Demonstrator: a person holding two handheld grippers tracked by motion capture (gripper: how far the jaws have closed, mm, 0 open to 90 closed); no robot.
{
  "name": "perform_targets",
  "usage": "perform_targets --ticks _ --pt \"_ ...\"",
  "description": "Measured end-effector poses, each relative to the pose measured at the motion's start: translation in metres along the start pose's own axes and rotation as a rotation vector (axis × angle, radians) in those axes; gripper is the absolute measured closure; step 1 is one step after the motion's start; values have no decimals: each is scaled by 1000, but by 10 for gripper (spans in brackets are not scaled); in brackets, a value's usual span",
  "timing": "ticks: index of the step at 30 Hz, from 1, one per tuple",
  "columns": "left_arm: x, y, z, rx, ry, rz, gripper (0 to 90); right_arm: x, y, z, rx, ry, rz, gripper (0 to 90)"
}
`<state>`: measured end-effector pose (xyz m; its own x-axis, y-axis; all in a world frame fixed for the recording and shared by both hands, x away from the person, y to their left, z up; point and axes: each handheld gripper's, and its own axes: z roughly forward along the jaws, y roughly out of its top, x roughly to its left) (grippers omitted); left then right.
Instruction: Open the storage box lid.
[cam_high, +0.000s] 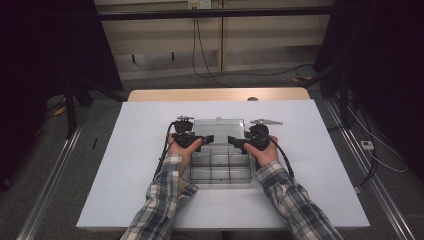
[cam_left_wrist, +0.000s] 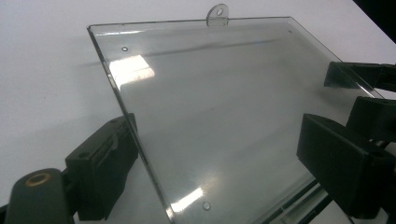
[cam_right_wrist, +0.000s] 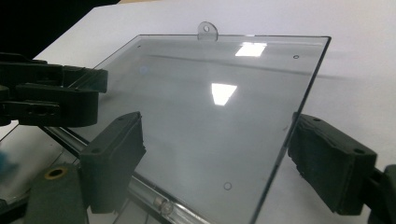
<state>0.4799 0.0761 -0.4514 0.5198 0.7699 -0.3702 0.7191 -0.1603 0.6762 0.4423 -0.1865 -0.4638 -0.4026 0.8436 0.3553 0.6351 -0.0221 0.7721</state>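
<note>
Plastic, clear and thin: the lid (cam_left_wrist: 224, 121) of a compartment box (cam_high: 220, 167) lies swung open between the two grippers, hinged to the box along its near edge, with a small holed tab (cam_left_wrist: 217, 15) at the middle of its far edge. It looks light and stiff but smooth, so I judge it slippery under hard pads and apt to flex or crack at the hinge if twisted from one corner. The side edges seem the best hold, one on each side, or the tab for a single pull.

In the left gripper view, the left gripper (cam_left_wrist: 219, 163) has its jaws wide apart; the lid's left edge runs just beside the inner face of the left-hand jaw, and the other jaw stands over the lid's far side. Whether either pad touches the plastic, I cannot tell; nothing is clamped. In the right gripper view, the right gripper (cam_right_wrist: 219, 158) is likewise spread wide, one jaw just outside the lid's right edge, the other over the lid near the hinge (cam_right_wrist: 154, 200). It grips nothing either.

Each gripper faces the other across the lid, so they could collide if both close in. The white counter (cam_high: 125, 165) around the box is bare. The box's compartments, seen from above, sit between the person's hands; I cannot tell their contents.
</note>
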Motion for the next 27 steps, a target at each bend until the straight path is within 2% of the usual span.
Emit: perform_targets --ticks 21,27 --pt "1 -1 0 25 -7 -27 94 1 -1 0 14 -8 63 183" --pt "2 -1 1 32 -14 -38 88 1 -1 0 16 -13 65 173"
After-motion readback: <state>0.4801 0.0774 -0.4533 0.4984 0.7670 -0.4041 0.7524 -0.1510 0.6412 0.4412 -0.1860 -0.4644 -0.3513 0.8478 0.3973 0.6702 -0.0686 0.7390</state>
